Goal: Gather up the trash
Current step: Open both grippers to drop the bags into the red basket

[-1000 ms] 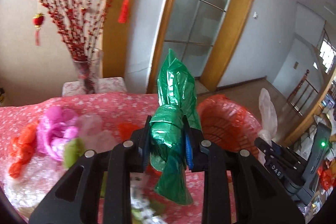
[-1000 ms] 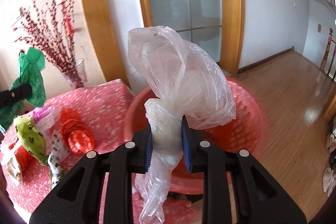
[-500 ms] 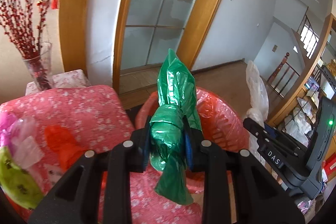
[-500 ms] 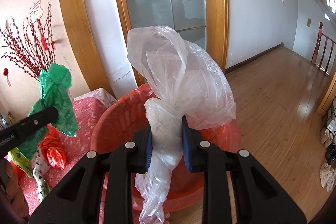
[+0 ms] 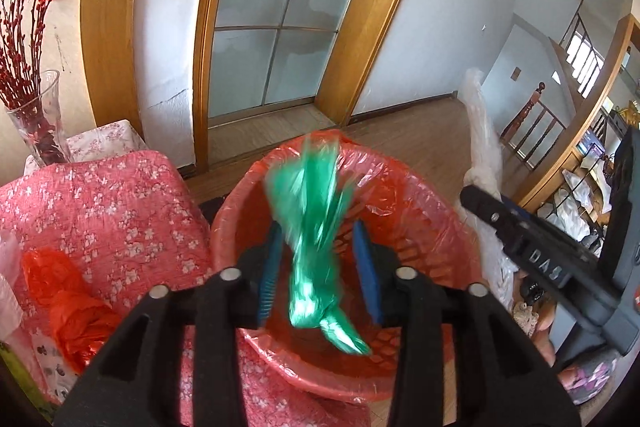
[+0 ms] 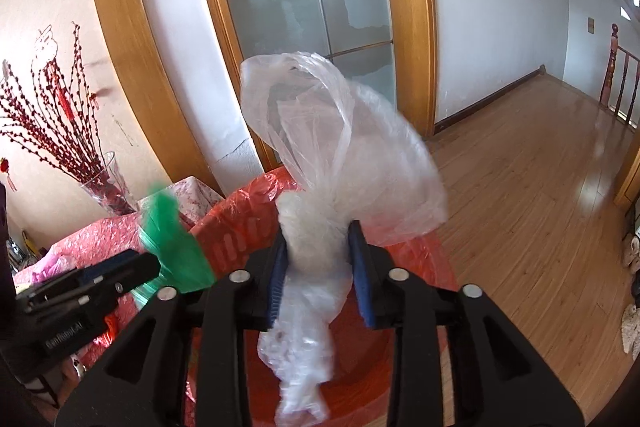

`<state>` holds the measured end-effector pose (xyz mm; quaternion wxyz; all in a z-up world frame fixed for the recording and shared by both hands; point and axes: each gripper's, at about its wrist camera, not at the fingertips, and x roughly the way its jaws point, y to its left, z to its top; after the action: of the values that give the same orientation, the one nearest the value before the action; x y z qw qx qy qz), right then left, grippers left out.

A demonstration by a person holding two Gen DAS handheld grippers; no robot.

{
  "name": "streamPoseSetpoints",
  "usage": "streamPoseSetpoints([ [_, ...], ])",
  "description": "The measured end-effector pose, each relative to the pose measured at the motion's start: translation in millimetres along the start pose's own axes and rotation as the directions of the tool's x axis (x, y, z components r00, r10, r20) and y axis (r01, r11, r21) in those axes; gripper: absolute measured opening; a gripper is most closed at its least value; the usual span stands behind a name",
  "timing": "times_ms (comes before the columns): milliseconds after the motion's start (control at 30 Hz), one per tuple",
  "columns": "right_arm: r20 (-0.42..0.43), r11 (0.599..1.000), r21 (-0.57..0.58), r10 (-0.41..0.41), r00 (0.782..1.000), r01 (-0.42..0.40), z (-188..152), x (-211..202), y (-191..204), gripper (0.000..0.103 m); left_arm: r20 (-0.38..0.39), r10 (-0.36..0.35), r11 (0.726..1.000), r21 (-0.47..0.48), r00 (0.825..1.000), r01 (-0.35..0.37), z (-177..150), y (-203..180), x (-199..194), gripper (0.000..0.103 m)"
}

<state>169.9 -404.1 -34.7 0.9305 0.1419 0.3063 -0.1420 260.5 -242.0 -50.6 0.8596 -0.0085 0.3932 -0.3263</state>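
Both grippers are opening over the red basket (image 5: 424, 227): the left gripper (image 5: 318, 267) is releasing the falling green bag (image 5: 316, 247), the right gripper (image 6: 318, 275) is loosening off the clear bag (image 6: 340, 155) at 12 o'clock, so next comes clearing away toward the leftover trash.

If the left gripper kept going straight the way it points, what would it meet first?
Likely the green bag, loose between the opening jaws of the left gripper; beyond it, the red lined basket. Depth is uncertain.

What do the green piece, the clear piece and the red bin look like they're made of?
Green piece: thin glossy plastic film, probably a bag; it crumples and shines. Clear piece: translucent, whitish plastic bag, wrinkled, with the door showing faintly through. Red bin: looks like rigid slotted plastic, lined with a thin shiny red bag that puckers over its rim.
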Motion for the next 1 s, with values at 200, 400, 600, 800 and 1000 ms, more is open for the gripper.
streamPoseSetpoints([
  [200,0.001,1.000,0.027,-0.016,1.000,0.016,-3.6,-2.2,-7.1,0.047,0.001,0.038,0.999,-0.008,0.999,-0.038,-8.6,14.2,-6.3,0.046],
  [400,0.035,0.997,-0.059,-0.053,0.998,0.055,-16.9,-16.7,11.2,0.048,0.080,0.129,0.992,-0.003,0.988,-0.129,-24.7,30.2,-46.1,0.052],
  [600,0.101,0.987,-0.152,-0.044,0.994,0.060,-28.4,-36.0,45.8,0.061,0.168,0.231,0.973,-0.042,0.958,-0.227,-42.2,53.9,-102.6,0.055],
  [800,0.113,0.975,-0.222,0.044,0.993,-0.018,-45.6,-48.5,88.1,0.061,0.245,0.368,0.930,-0.092,0.897,-0.357,-68.6,87.2,-167.1,0.059],
  [1000,0.056,0.950,-0.290,0.139,0.989,-0.117,-67.5,-47.0,136.4,0.061,0.253,0.504,0.862,-0.206,0.826,-0.463,-100.5,137.0,-225.3,0.059],
])
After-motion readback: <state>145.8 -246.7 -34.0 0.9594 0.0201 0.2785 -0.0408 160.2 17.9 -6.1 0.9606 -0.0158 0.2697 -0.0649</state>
